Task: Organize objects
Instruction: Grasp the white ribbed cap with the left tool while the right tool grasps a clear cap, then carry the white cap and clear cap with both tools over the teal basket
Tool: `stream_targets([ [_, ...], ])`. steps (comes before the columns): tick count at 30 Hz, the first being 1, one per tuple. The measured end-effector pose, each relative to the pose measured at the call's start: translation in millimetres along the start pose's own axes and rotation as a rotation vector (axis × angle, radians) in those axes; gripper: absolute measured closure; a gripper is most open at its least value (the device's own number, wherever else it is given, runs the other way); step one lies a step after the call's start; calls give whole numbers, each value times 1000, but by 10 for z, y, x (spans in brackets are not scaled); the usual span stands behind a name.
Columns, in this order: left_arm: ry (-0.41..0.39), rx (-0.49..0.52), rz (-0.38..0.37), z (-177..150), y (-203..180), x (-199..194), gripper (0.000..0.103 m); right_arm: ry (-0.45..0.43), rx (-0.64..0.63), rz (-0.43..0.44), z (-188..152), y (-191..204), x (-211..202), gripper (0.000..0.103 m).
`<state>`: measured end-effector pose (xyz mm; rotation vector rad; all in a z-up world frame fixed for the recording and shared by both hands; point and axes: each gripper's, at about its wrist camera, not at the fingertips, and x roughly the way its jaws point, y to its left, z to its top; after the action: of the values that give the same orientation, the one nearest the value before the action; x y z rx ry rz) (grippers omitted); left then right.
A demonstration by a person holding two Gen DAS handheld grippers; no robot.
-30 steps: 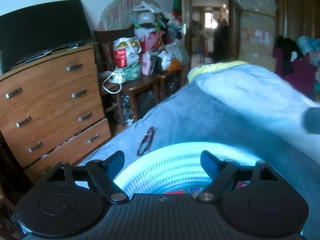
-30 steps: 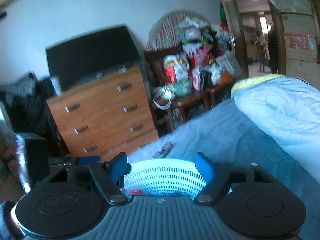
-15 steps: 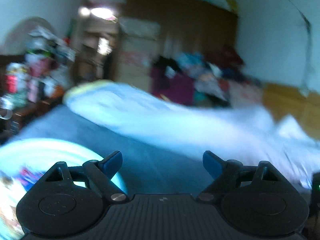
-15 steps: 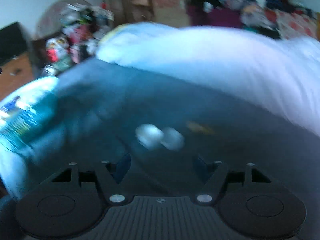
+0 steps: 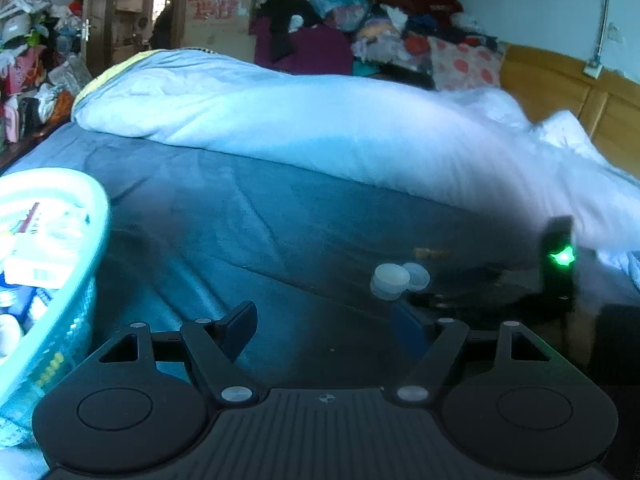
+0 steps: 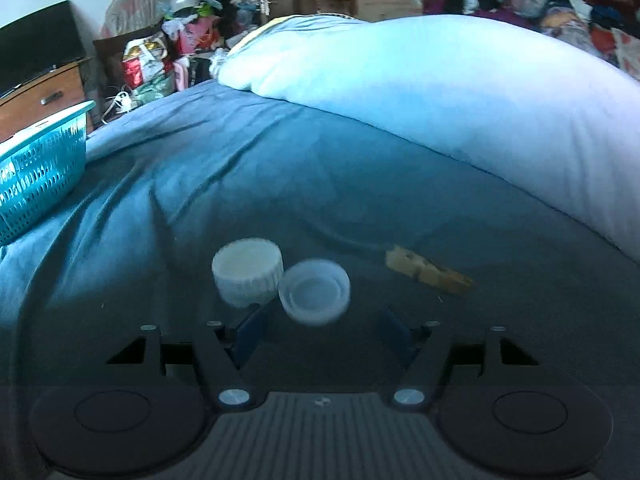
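While jaws gape, the caps (image 6: 280, 280) lie just ahead — right gripper (image 6: 320, 330).

Pretty cluttered bedroom: a blue bedspread (image 6: 248, 168) with a white duvet (image 5: 320, 120) heaped across it. Wooden dresser (image 6: 38, 98) at far left, cardboard boxes (image 5: 222, 12) up top.

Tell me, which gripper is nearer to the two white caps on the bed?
Right. The right gripper is open just in front of the white caps. The left gripper is farther back, with the caps ahead to its right.

Bed btwn basket (image 6: 40, 168) & duvet (image 6: 460, 92) open; caps (image 6: 280, 280) ahead
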<state>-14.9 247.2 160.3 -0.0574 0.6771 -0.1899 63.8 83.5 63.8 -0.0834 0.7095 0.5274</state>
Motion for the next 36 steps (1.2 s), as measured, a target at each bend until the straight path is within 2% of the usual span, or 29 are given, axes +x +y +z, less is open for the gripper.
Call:
stream_targets([
  [3,12,2,-20,49,-100,223,29,-30,-26,17,118,33,71,36],
  [5,15,10,-31,60,-175,360,29,-19,-28,24,171,23,116,47],
  [6,15,15,-32,65,-209,397,29,-2,-19,26,171,6,131,60],
  [7,17,18,-35,73,-258,466,29,5,-8,24,159,-22,135,61],
  [9,11,20,-40,104,-291,616,29,-2,19,16,104,-60,24,61],
  [13,-19,33,-27,134,-372,983,28,-40,142,-2,-182,-233,-466,61],
  [16,-31,96,-18,117,-510,1324,29,-53,252,-35,-455,-362,-745,61],
  [19,-37,229,10,65,-679,1589,29,-61,307,-39,-628,-467,-818,61],
  [21,-22,271,13,42,-723,1748,31,-66,310,-39,-641,-478,-774,61],
  [23,-10,288,15,39,-750,1841,39,-69,307,-39,-651,-479,-744,60],
  [25,-8,288,21,36,-747,1874,51,-74,309,-37,-673,-486,-726,60],
  [27,-4,274,21,25,-726,1901,55,-75,314,-32,-683,-496,-709,60],
  [28,0,277,21,19,-726,1913,61,-76,315,-31,-665,-481,-677,60],
  [31,-4,287,24,10,-729,1884,61,-77,314,-32,-672,-471,-657,60],
  [36,-59,252,28,49,-746,1669,61,-80,317,-31,-707,-461,-659,60],
])
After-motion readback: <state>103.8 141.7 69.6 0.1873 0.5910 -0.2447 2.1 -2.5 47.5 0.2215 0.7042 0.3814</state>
